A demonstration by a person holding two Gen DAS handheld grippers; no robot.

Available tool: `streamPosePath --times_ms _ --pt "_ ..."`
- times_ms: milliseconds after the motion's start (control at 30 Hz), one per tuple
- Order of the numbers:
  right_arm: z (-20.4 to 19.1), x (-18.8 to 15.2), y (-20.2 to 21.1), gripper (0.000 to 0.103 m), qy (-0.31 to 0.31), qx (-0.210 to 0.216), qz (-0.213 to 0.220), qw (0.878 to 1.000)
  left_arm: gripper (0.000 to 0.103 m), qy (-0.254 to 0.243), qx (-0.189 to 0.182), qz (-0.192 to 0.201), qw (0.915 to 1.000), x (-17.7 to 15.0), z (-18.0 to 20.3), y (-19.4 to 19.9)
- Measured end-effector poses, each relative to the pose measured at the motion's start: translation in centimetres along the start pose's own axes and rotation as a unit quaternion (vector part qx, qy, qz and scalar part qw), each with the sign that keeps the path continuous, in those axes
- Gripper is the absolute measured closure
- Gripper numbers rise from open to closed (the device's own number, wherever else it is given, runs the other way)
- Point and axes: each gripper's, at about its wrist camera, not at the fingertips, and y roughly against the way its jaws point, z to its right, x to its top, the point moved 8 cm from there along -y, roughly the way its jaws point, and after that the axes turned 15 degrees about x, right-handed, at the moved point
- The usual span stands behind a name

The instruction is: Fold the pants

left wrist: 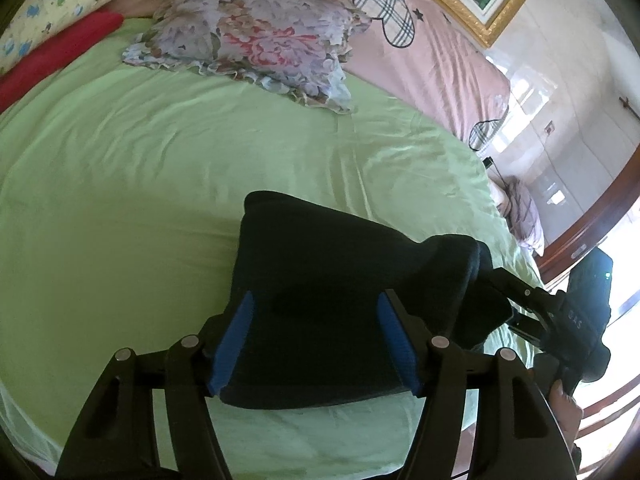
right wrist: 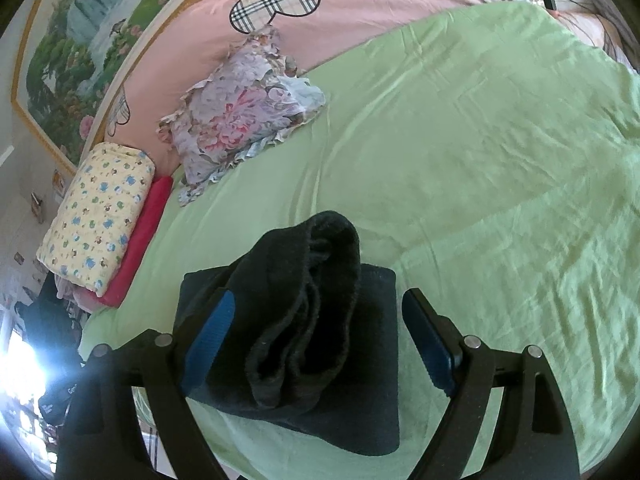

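The dark navy pants (left wrist: pixel 336 276) lie folded into a compact bundle on the green bed sheet (left wrist: pixel 160 168). My left gripper (left wrist: pixel 316 340) is open, its blue pads (left wrist: pixel 236 344) straddling the near edge of the bundle. The right gripper (left wrist: pixel 520 300) shows at the bundle's right end in the left wrist view. In the right wrist view the pants (right wrist: pixel 304 320) lie between the open right gripper (right wrist: pixel 320 348) fingers, the folded top layers bulging upward; the blue pads (right wrist: pixel 432 348) stand apart from the cloth on the right side.
A floral pillow (left wrist: pixel 256 32) lies at the far side of the bed. A pink quilt (left wrist: pixel 432 48) runs along the headboard. A yellow patterned pillow (right wrist: pixel 100 216) on a red one (right wrist: pixel 140 240) sits at the bed's corner. A framed painting (right wrist: pixel 80 48) hangs behind.
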Motion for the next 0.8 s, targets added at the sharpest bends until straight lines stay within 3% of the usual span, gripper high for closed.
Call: streamPosePath --times_ms 533,800 --pt "1.7 -0.9 -0.3 0.017 -0.014 -0.017 -0.005 1.000 0.035 0.005 0.010 -0.030 0.9995 -0.5 -1.0 -2.2" --pt "2.1 -1.9 -0.3 0.017 0.019 -0.048 -0.012 0.999 0.033 0.008 0.010 -0.046 0.9988 -0.8 -1.2 -3.4"
